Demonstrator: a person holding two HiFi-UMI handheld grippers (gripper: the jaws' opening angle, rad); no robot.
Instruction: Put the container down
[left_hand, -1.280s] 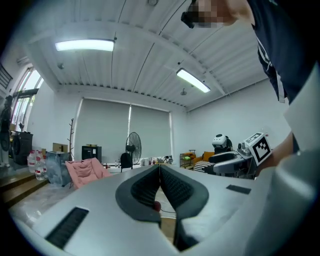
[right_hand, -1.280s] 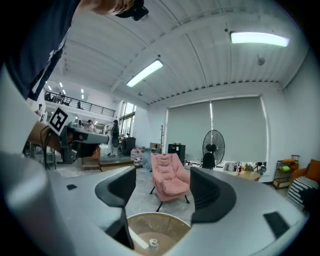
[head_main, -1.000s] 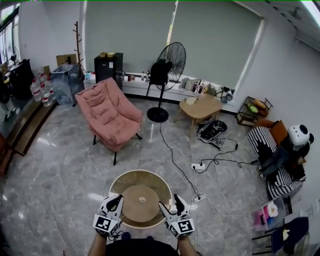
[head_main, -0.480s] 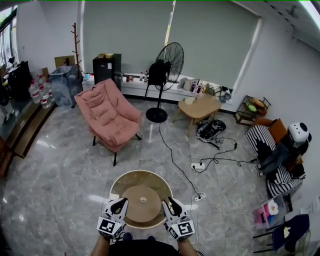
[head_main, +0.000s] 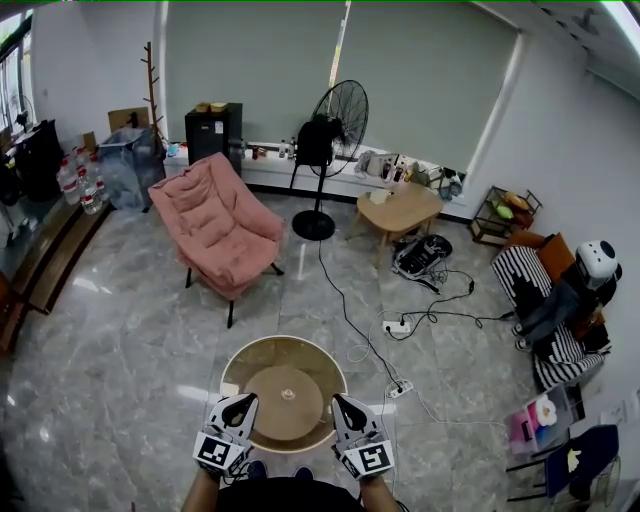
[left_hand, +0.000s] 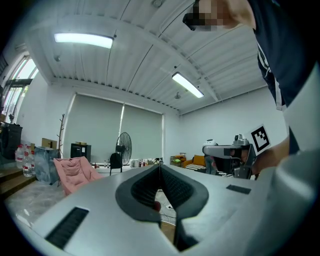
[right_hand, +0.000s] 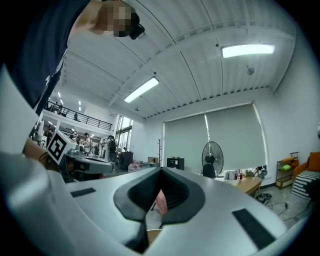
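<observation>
In the head view, the round container (head_main: 284, 392) sits low between my left gripper (head_main: 240, 406) and my right gripper (head_main: 341, 405). Neither touches it, so I think it is already down.

In the left gripper view, the jaws are pressed together on nothing, and they hide the container.

The right gripper view shows the same.

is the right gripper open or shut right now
Shut. The right gripper shows its jaws meeting at the tips in its own view, with nothing clamped between them.
</observation>
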